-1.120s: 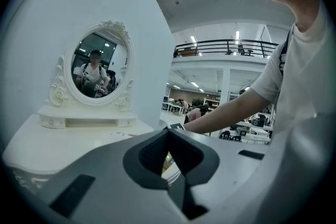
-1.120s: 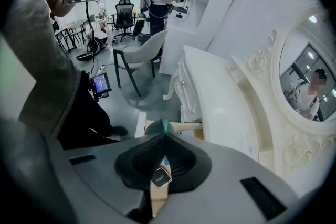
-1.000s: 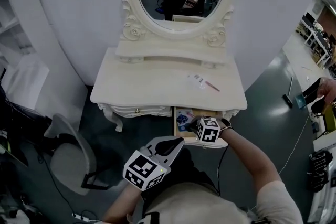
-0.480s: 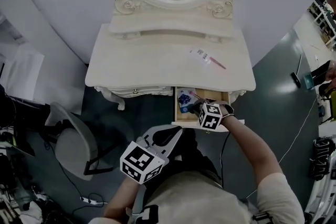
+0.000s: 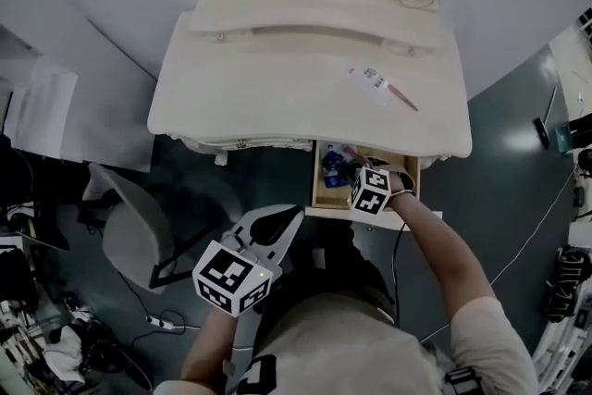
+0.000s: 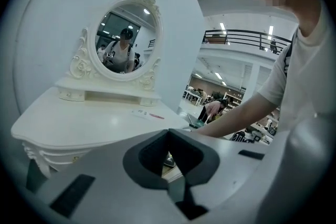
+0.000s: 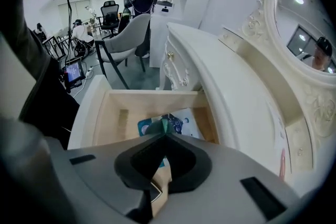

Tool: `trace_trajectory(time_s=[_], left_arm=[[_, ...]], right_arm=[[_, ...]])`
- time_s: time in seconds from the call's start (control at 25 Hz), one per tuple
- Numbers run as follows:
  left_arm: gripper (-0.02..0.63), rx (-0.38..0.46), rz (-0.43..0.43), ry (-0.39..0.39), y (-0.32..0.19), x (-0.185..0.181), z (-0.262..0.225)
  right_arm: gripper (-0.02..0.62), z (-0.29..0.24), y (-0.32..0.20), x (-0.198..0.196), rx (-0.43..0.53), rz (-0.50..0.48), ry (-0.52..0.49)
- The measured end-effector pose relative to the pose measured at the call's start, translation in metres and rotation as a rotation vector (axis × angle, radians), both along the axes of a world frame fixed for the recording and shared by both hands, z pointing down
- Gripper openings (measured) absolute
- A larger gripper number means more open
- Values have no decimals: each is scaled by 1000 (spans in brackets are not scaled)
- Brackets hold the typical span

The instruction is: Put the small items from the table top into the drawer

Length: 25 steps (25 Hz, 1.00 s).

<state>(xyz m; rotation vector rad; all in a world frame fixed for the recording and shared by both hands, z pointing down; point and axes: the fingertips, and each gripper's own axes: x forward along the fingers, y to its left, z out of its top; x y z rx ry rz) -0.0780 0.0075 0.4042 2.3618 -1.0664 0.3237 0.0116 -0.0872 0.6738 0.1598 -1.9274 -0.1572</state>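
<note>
The right gripper hangs over the open light wooden drawer of the cream-white dressing table, pointing steeply down with its jaws pressed together. A tiny green bit shows right at its tips, but it is hard to tell if that is a thing being pinched or part of the blue and white packet lying in the drawer. The left gripper waits low in front of the table, jaws closed too, with nothing in them. Two small things are left on the table top, well apart from the drawer: a flat white packet with dark print and a thin pink stick just beside it. The flat packet looks hard to lift, since closed jaws may just push it along the smooth top. The thin stick may roll or slip out and fall to the floor. An arm could also bump the pulled-out drawer when reaching over it.
</note>
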Motion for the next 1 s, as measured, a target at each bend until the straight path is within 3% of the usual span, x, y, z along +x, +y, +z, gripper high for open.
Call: trace_trajectory(time_s=[0.4,0.64,0.88,1.0], left_arm=[[57,-12,-143,-39,-18,-48,5],[57,-7,-145,-29,-6,-53,4],[57,60,-120,-21,-2,-55,-11],[57,83,-104,-14,13,-57,-16]], right_arm=[[31,16,-20,-14,30,53,-36],[32,8,-8,-9,12,78,-49],[31,-27,-9,5,104,142,-86],[31,-43,9,3,81,169,-120]])
